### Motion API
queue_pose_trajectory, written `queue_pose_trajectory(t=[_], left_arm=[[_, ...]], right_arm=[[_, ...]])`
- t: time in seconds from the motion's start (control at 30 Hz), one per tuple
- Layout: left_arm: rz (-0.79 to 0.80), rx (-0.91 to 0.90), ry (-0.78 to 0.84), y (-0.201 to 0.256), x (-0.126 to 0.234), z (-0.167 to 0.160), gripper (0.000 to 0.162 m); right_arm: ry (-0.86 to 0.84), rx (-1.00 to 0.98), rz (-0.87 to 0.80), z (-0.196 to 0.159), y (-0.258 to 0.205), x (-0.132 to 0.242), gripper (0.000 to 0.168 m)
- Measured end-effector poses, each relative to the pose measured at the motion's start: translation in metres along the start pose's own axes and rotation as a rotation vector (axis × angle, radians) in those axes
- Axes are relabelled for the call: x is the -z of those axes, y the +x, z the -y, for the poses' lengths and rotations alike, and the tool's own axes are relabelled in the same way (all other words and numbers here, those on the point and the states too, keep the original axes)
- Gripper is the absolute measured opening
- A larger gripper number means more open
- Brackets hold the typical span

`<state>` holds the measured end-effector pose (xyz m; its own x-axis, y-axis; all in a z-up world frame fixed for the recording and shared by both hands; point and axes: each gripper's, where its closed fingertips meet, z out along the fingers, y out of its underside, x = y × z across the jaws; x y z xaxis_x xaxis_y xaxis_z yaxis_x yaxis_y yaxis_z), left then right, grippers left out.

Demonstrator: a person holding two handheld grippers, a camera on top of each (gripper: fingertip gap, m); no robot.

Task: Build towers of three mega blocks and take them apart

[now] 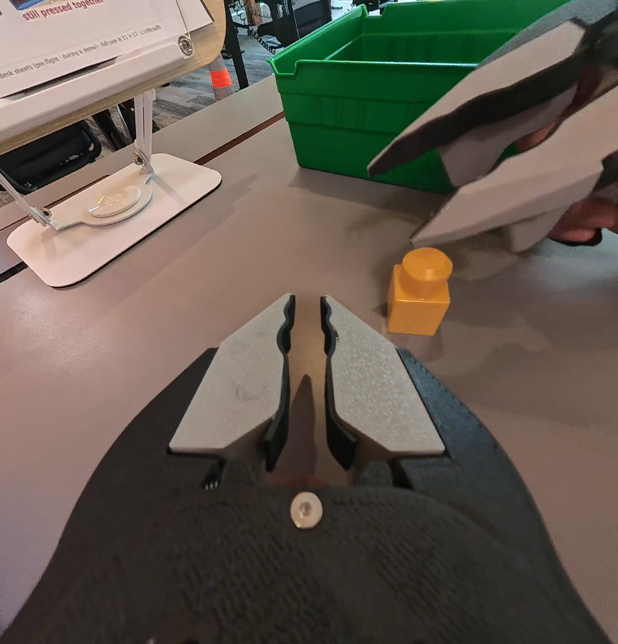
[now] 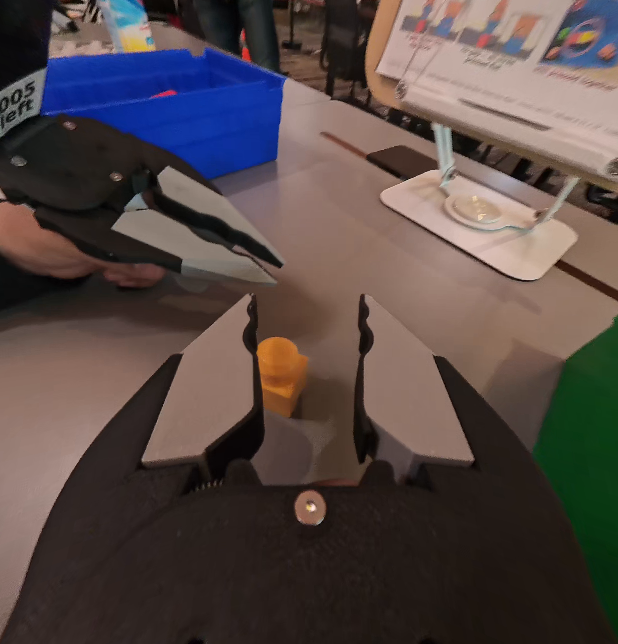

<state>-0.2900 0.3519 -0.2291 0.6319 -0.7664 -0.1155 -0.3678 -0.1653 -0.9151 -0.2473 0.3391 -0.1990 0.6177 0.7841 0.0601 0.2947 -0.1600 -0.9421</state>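
— Your right claw [image 2: 307,303] sits nearest, spread wide and holding nothing, with the orange block [image 2: 283,380] low between its two fingers, closer to the left one. Is it touching?

— Hard to say; from the right wrist view the block looks just beside that finger, and you cannot tell contact from here. The block stands upright on the surface [image 2: 353,226], stud up, alone.

— And your left claw [image 1: 307,303]?

— Nearly closed, only a narrow slit between the tips, gripping nothing. It hovers over bare surface, with the same orange block [image 1: 419,299] a little to its right.

— So how far along are you?

— Judging by this, either barely started or almost through a take-apart: no tower stands anywhere, just one loose block. The green bin [image 1: 353,115] behind it shows no blocks from this angle. The blue bin [image 2: 168,115] holds something red [image 2: 163,94], likely another block.

— What's left?

— If you are building, you need two more blocks stacked on this one. If clearing, this last block probably goes into a bin.
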Motion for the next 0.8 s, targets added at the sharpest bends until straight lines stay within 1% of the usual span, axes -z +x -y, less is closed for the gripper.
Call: queue_pose_trajectory(t=[0.07, 0.1, 0.2, 0.27, 0.33, 0.57, 0.8], left_arm=[[0.000, -0.001, -0.002, 0.000, 0.000, 0.000, 0.012], [-0.001, -0.002, -0.002, 0.000, 0.000, 0.000, 0.012], [-0.007, 0.000, -0.004, 0.001, 0.000, -0.001, 0.012], [-0.009, 0.001, -0.005, 0.001, 0.000, -0.001, 0.012], [-0.015, 0.001, -0.011, 0.003, -0.001, -0.002, 0.012], [-0.026, -0.032, -0.034, 0.008, -0.002, -0.005, 0.013], [-0.041, -0.030, -0.043, 0.009, -0.003, -0.006, 0.013]], right_arm=[[-0.010, -0.004, -0.059, 0.000, 0.011, 0.003, 0.049], [-0.038, -0.004, -0.083, -0.004, 0.016, 0.003, 0.042], [-0.144, 0.013, -0.080, -0.018, 0.016, 0.002, 0.010], [-0.160, 0.013, -0.084, -0.017, 0.015, 0.004, 0.000], [-0.167, 0.007, -0.087, -0.014, 0.011, 0.008, 0.000], [-0.290, 0.090, -0.062, -0.018, -0.007, 0.021, 0.000], [-0.448, 0.043, -0.026, -0.055, -0.009, 0.013, 0.000]])
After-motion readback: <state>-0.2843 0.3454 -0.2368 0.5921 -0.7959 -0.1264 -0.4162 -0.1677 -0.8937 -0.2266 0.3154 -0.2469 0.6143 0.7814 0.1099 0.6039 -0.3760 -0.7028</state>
